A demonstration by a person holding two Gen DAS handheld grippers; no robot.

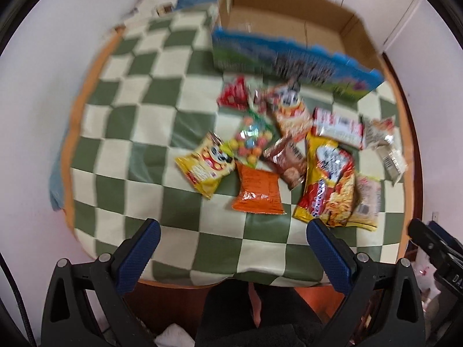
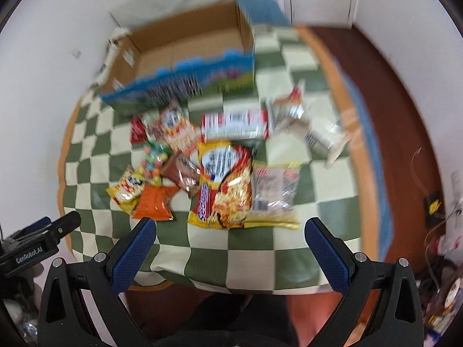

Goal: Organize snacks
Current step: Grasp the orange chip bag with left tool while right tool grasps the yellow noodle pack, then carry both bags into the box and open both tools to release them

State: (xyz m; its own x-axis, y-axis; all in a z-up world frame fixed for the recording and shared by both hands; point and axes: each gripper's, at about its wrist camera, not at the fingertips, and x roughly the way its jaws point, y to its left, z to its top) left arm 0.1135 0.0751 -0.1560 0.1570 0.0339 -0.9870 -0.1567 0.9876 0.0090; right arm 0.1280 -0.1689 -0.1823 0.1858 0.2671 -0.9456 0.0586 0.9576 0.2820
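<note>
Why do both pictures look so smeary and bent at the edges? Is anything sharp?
Left wrist view: the snack packets and cardboard box are motion-blurred, their print unreadable, while the left gripper is crisp. Right wrist view: same smear, strongest toward the table edge; the right gripper stays sharp. The fisheye lens bends both.

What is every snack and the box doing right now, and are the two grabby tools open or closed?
cardboard box: open on top, nothing seen inside
orange chip bag: flat on the checkered cloth, sealed
big noodle packet: flat, partly covering the clear packet beside it
candy ball bag: in the pile
left tool: open, holding nothing
right tool: open, holding nothing
</note>
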